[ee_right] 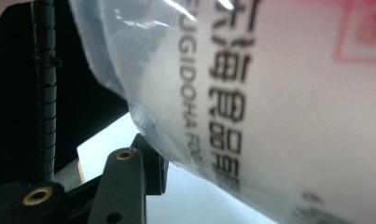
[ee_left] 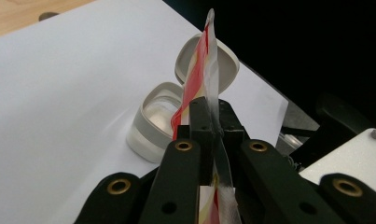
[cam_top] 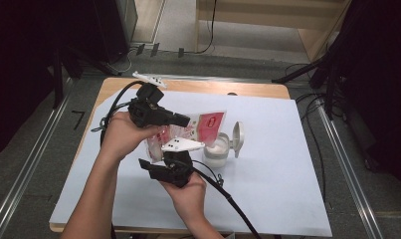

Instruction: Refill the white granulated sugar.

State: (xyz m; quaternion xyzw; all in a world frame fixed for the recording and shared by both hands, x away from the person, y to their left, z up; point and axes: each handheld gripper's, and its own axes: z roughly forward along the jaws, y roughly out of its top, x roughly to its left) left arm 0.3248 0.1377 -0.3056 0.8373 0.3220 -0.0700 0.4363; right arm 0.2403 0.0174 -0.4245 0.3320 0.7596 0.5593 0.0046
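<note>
Two grippers hold the red-and-white plastic pouch (cam_top: 195, 130) tilted over the small translucent flip-lid jar (cam_top: 217, 152): left gripper (ee_left: 212, 128) clamped on its edge, right gripper (cam_top: 160, 160) at its bottom, grip uncertain. Jar part-filled with white powder; pouring seems unfinished.

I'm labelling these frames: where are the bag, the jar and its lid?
bag (cam_top: 208, 124): high view, red printed panel.
jar (ee_left: 150, 122): left gripper view, near wall.
lid (cam_top: 239, 139): high view, inner face of the open flap.
</note>
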